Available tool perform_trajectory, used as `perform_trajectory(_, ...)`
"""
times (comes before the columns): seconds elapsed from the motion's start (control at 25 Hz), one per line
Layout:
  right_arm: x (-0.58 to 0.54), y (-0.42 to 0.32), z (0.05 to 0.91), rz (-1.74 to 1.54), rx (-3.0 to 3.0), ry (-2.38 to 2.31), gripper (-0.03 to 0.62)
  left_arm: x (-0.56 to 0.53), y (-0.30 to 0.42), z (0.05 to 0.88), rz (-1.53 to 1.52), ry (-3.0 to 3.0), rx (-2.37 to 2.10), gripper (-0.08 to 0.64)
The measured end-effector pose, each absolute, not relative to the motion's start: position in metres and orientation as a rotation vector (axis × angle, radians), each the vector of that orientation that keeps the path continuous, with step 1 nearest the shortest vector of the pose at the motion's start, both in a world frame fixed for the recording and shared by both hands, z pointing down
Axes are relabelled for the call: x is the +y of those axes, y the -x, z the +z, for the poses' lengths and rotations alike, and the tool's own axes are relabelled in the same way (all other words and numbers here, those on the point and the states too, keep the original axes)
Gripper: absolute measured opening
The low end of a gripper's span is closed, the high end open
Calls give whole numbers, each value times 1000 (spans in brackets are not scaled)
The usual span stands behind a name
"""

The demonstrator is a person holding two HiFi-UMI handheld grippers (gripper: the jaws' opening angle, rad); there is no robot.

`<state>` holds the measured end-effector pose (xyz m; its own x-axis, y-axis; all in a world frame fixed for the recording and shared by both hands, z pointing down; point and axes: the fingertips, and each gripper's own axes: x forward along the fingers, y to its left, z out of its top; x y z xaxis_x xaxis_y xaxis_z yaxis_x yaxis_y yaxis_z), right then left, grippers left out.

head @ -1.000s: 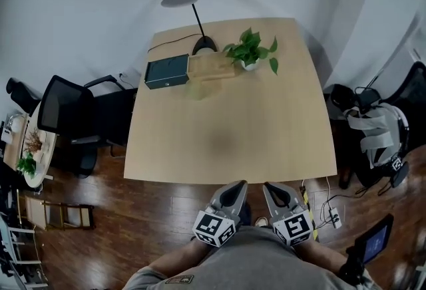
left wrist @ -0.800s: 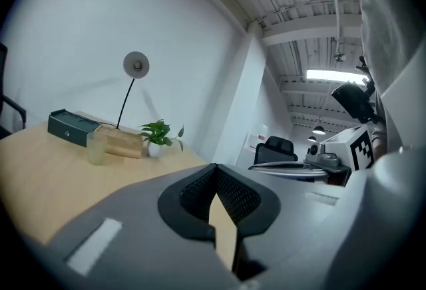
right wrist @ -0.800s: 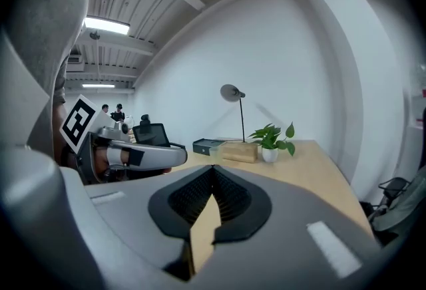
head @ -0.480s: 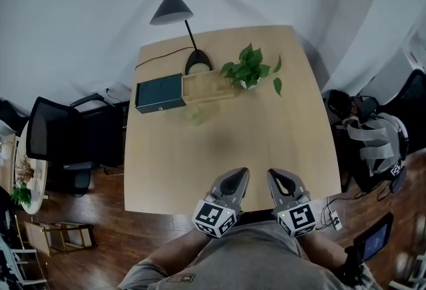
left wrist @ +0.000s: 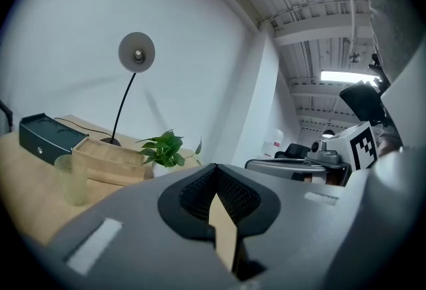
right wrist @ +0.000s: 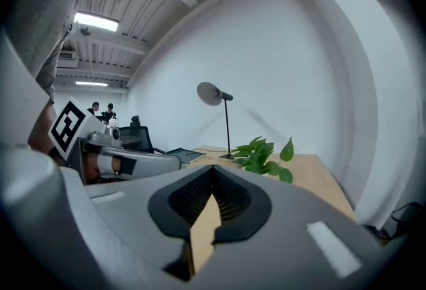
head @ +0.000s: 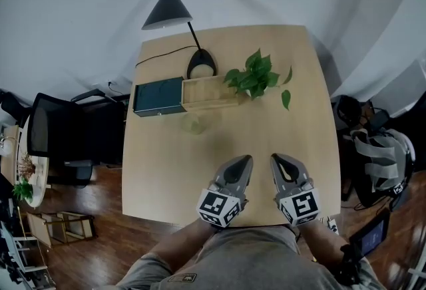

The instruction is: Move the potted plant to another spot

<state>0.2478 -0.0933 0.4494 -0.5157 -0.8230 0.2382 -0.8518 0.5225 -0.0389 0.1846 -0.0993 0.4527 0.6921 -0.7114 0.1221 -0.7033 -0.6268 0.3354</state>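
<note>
Okay, my left tool [head: 243,161] and right tool [head: 277,161] are clenched, empty (side by side); potted plant [head: 254,77] sits across the table [head: 173,169].

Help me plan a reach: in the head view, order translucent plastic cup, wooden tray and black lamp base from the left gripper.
1. translucent plastic cup, ahead-left of left gripper
2. wooden tray, just beyond the cup
3. black lamp base, behind the tray

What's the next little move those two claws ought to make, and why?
Probably reach the right gripper forward toward the potted plant. Both it and the left gripper are shut and empty at the table's near edge, while the plant stands far across, beside the wooden tray.
</note>
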Motion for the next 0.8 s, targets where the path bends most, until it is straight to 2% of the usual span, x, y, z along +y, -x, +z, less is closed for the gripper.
perform_trajectory(0.8, -264, -298, 588, 361, -2439, -1295, 5, -271, -208, 583, 250, -2400, -1307, -6)
